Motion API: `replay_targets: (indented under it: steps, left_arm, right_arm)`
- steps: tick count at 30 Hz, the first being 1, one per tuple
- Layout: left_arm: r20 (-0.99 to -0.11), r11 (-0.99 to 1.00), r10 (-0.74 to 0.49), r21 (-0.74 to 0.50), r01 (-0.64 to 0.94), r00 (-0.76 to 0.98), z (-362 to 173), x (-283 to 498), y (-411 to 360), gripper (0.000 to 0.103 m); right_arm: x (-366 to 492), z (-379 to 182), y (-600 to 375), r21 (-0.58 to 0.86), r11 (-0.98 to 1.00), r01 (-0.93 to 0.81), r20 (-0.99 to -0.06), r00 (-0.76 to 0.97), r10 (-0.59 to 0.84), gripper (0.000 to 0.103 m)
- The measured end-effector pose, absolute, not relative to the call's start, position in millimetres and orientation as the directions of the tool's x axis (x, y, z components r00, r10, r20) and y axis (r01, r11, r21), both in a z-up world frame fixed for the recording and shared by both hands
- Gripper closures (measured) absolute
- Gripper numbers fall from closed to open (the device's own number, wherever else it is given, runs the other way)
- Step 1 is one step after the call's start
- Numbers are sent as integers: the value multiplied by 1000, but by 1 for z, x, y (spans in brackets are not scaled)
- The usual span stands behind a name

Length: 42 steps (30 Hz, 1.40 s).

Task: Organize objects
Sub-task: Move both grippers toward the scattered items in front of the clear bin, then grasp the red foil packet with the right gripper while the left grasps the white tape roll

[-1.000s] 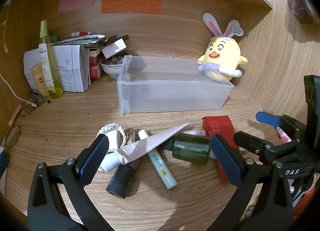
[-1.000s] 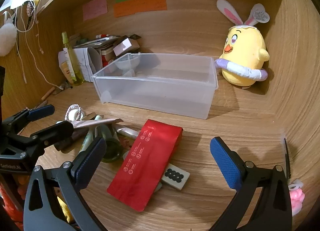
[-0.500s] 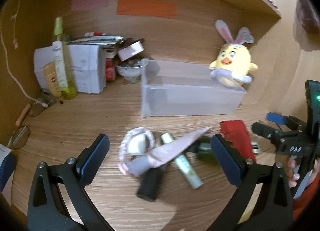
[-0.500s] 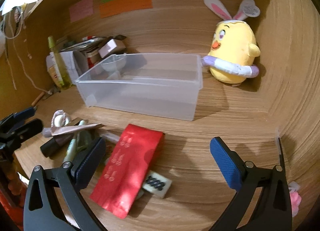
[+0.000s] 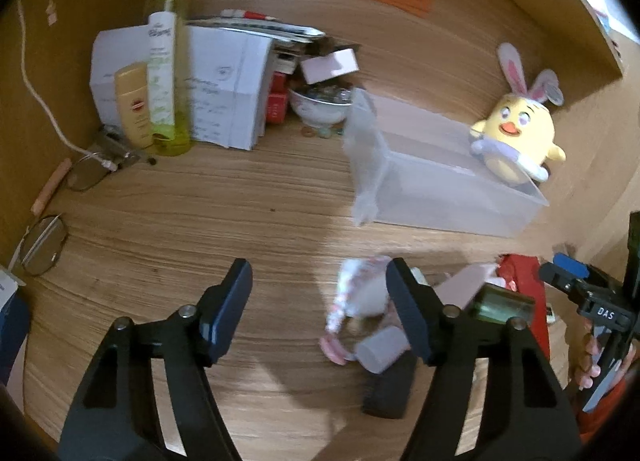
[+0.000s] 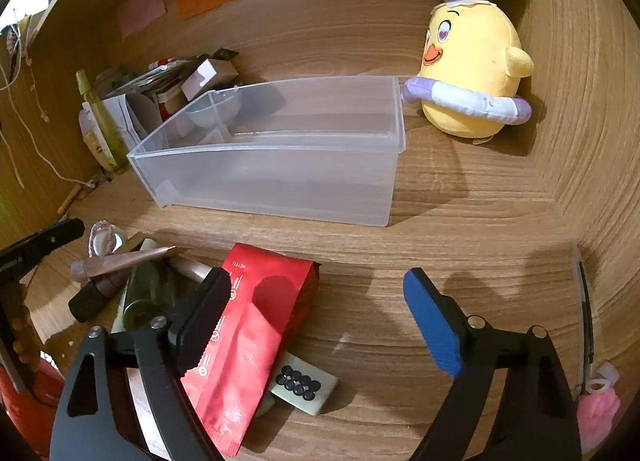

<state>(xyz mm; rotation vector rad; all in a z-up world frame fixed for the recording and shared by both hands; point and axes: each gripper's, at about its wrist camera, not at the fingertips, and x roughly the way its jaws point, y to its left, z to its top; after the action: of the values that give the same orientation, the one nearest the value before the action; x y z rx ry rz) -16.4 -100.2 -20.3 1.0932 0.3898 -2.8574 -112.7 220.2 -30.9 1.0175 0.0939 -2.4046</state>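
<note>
Both grippers hang over the wooden desk (image 6: 460, 221) with nothing pinched. The left gripper (image 5: 320, 301) has just been closing partway, fingers spread over bare wood, the clutter pile just off its right finger. The right gripper (image 6: 316, 297) has been narrowing too, spread above the desk, its left finger overlapping the red packet (image 6: 248, 341) from above (touching or not, can't tell). The clear plastic bin (image 6: 280, 165) sits empty behind the pile, beside the yellow plush chick (image 6: 472, 73).
</note>
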Motion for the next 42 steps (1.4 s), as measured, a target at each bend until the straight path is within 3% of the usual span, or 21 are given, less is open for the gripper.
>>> replay_targets:
  steps: [5, 8, 16, 22, 42]
  left_arm:
    - [-699, -964, 8, -196, 180, -715, -28, -32, -124, 39]
    - [-735, -962, 59, -222, 157, -676, -37, -40, -129, 40]
    - [-711, -986, 76, -156, 52, -699, -30, -31, -104, 40]
    - [-700, -977, 138, -210, 17, -701, -28, -29, -102, 40]
    - [-764, -985, 168, -160, -69, -623, -40, -53, -64, 39]
  right_arm:
    - [-118, -33, 225, 159, -866, 474, -692, -572, -440, 19]
    - [-119, -36, 225, 162, -867, 471, -703, -562, -437, 19]
    - [-119, -37, 216, 129, -858, 496, -716, -552, -427, 19]
    - [-118, -38, 211, 111, -854, 509, -721, -550, -421, 19]
    - [-113, -44, 184, 85, -810, 580, -754, -495, -433, 18]
